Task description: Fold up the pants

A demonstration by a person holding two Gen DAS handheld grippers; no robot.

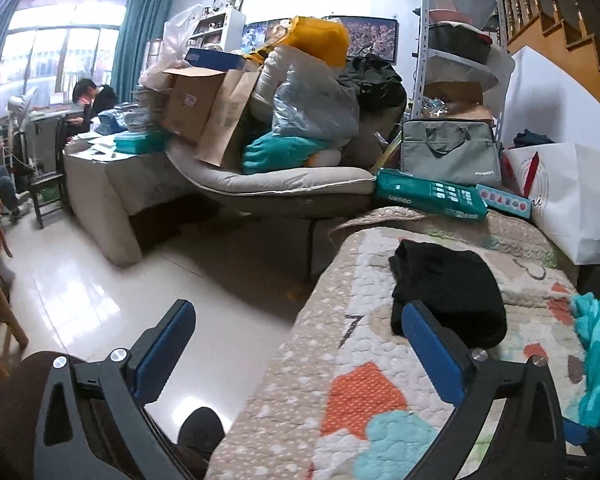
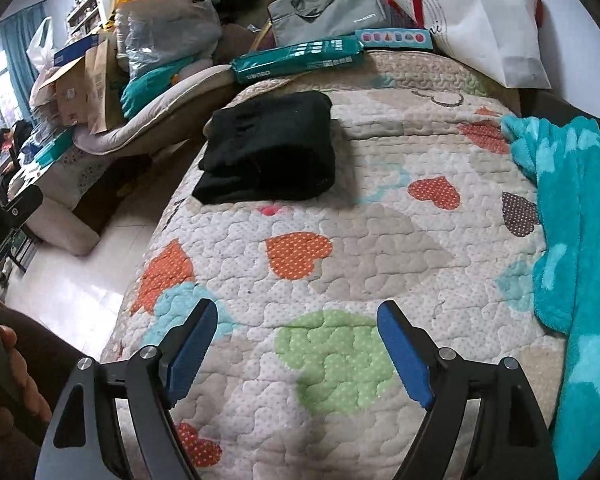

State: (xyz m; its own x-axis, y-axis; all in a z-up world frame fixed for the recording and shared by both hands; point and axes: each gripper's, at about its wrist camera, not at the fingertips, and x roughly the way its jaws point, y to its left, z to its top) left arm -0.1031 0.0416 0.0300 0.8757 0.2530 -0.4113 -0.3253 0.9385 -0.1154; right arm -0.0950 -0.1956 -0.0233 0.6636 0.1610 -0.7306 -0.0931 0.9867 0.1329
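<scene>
The black pants [image 2: 268,152] lie folded into a compact stack on the heart-patterned quilt [image 2: 364,240], toward its far left edge. They also show in the left wrist view [image 1: 448,292]. My right gripper [image 2: 298,320] is open and empty, held above the near part of the quilt, well short of the pants. My left gripper [image 1: 300,320] is open and empty, at the quilt's left edge; its right finger [image 1: 432,344] is in front of the pants' near edge, its left finger [image 1: 168,344] over the floor.
A teal fleece blanket [image 2: 576,264] lies along the quilt's right side. Teal boxes [image 2: 296,60], a grey bag [image 2: 328,8] and a white paper bag [image 2: 484,20] crowd the far end. A cluttered sofa [image 1: 276,176] and tiled floor [image 1: 100,288] lie to the left.
</scene>
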